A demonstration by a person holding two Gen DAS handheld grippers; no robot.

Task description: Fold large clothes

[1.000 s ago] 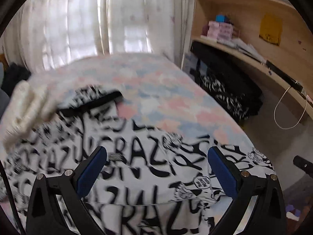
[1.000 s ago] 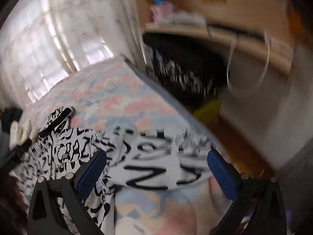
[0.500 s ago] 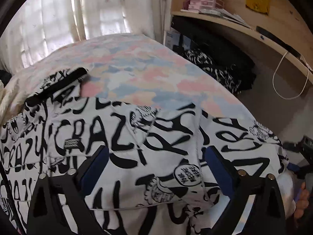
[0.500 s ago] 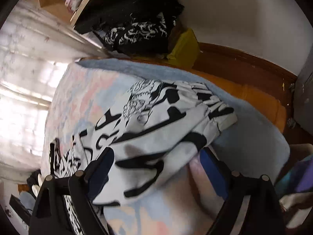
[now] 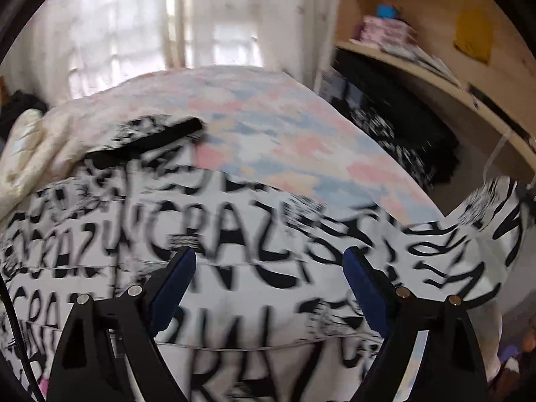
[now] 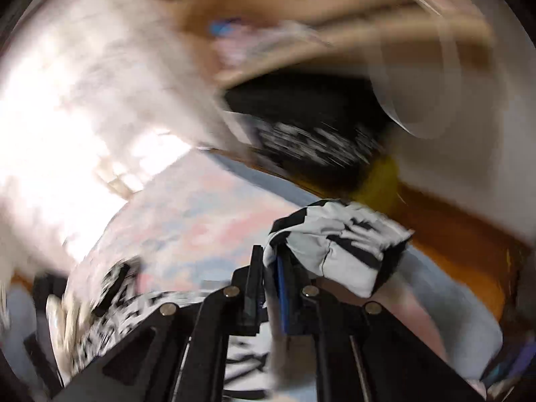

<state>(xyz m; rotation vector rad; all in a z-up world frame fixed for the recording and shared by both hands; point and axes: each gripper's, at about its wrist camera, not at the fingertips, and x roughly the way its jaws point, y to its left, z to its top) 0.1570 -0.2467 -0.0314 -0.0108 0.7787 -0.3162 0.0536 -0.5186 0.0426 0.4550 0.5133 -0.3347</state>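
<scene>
garment [image 6: 338, 241] corner pinched by right gripper [image 6: 269, 261], tilted downward.

White garment [image 5: 254, 268] printed with black lettering, spread across the pastel bedspread [image 5: 268, 140], one sleeve end [image 6: 338, 244] bunched and lifted off the bed

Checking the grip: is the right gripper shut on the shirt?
Shut: right gripper pinches the shirt between closed jaws.

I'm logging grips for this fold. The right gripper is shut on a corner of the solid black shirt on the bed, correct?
Not quite: the right gripper is shut on a white garment printed with black lettering, not a solid black one. The right wrist view shows it.
</scene>
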